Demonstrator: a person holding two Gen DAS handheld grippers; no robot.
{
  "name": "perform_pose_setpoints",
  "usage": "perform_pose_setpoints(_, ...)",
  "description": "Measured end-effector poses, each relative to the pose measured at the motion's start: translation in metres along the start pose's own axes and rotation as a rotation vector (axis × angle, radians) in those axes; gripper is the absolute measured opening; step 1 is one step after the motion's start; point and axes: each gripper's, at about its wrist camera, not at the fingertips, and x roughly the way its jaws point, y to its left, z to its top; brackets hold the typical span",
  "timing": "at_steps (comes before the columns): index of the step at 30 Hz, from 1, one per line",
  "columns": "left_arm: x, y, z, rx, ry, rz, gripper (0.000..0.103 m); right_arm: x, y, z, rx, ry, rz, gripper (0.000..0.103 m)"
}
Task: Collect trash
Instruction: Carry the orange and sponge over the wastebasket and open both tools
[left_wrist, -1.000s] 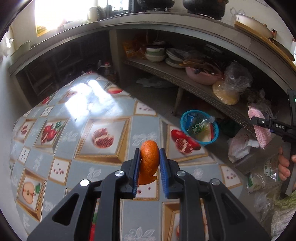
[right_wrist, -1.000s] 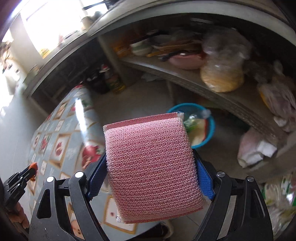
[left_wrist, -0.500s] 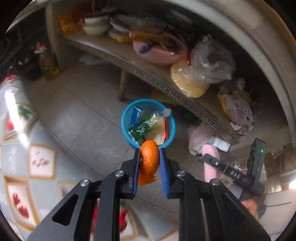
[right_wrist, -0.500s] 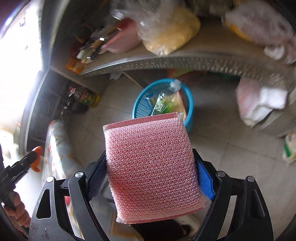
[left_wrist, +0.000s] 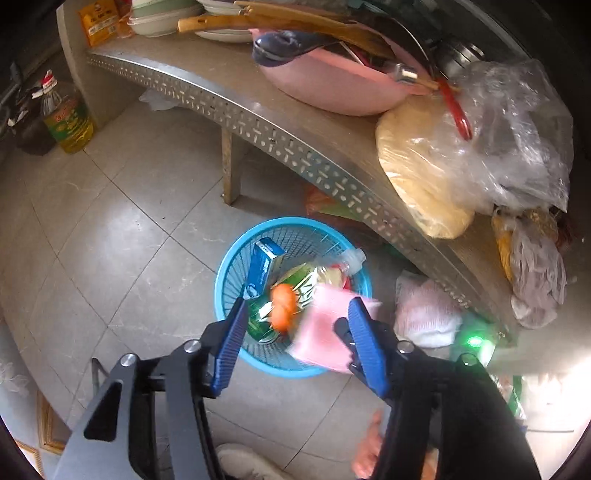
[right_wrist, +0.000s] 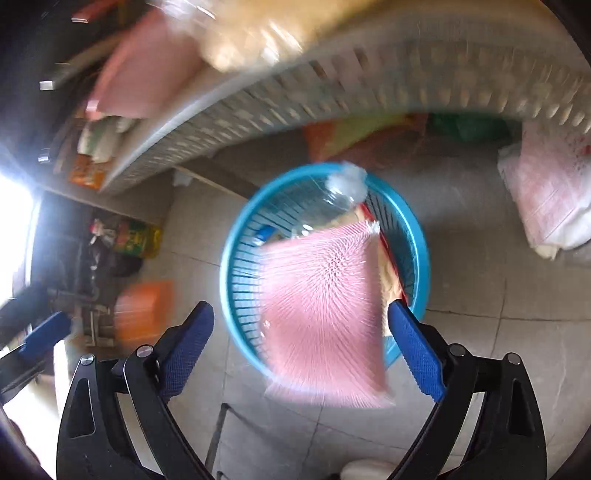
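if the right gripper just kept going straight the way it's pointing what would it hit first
Most likely the pink scrubbing pad, blurred and loose between the open right gripper jaws, just ahead. Beyond it lies the blue basket with a plastic bottle inside. Depth is unclear through the blur.

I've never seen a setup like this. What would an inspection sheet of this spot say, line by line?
Surface: grey tiled floor beneath a perforated metal shelf.
Job's things: blue basket on the floor, holding a plastic bottle and a blue carton; orange peel and pink scouring pad, both blurred, over the basket's opening, neither gripped.
Clutter: pink basin, plastic bags, oil bottle.
Grippers: left gripper and right gripper, both with jaws wide apart above the basket.
Cables: nothing seen.
Surroundings: a shoe at the bottom edge; bright light at left in the right wrist view.
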Motion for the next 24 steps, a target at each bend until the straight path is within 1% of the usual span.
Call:
perform_pose_setpoints(3, -0.004, 0.004, -0.005, -0.034, 0.009, -0.028, 0.060, -0.002, -0.016, -0.004, 0.039, -0.008, 0.003, 0.091)
perform_pose_setpoints(7, -0.023, 0.003, -0.014, -0.013, -0.020, -0.030, 0.060, -0.022, -0.028, -0.015, 0.031, -0.032, 0.010, 0.091)
perform_pose_setpoints(11, -0.060, -0.002, -0.030, 0.030, -0.075, -0.028, 0.060, -0.048, -0.028, -0.031, -0.024, -0.068, 0.005, 0.091)
perform_pose_setpoints(14, -0.099, -0.004, -0.050, 0.055, -0.122, -0.037, 0.061, -0.072, -0.020, -0.045, -0.094, -0.100, 0.001, 0.091)
perform_pose_setpoints(16, -0.132, -0.006, -0.067, 0.077, -0.177, -0.050, 0.062, -0.090, -0.014, -0.056, -0.157, -0.120, 0.001, 0.091)
perform_pose_setpoints(19, -0.181, -0.007, -0.101, 0.106, -0.269, -0.036, 0.071, -0.126, -0.006, -0.078, -0.267, -0.160, 0.003, 0.091)
perform_pose_setpoints(20, -0.195, -0.007, -0.113, 0.107, -0.297, -0.026, 0.076, -0.140, -0.004, -0.086, -0.305, -0.172, 0.001, 0.091)
perform_pose_setpoints(21, -0.212, -0.005, -0.128, 0.099, -0.330, -0.015, 0.081, -0.151, -0.002, -0.092, -0.341, -0.184, 0.001, 0.091)
perform_pose_setpoints(22, -0.228, -0.002, -0.144, 0.082, -0.365, -0.007, 0.084, -0.165, 0.000, -0.099, -0.382, -0.198, -0.004, 0.091)
perform_pose_setpoints(24, -0.257, 0.004, -0.175, 0.038, -0.430, -0.006, 0.094, -0.196, 0.004, -0.114, -0.461, -0.234, -0.003, 0.091)
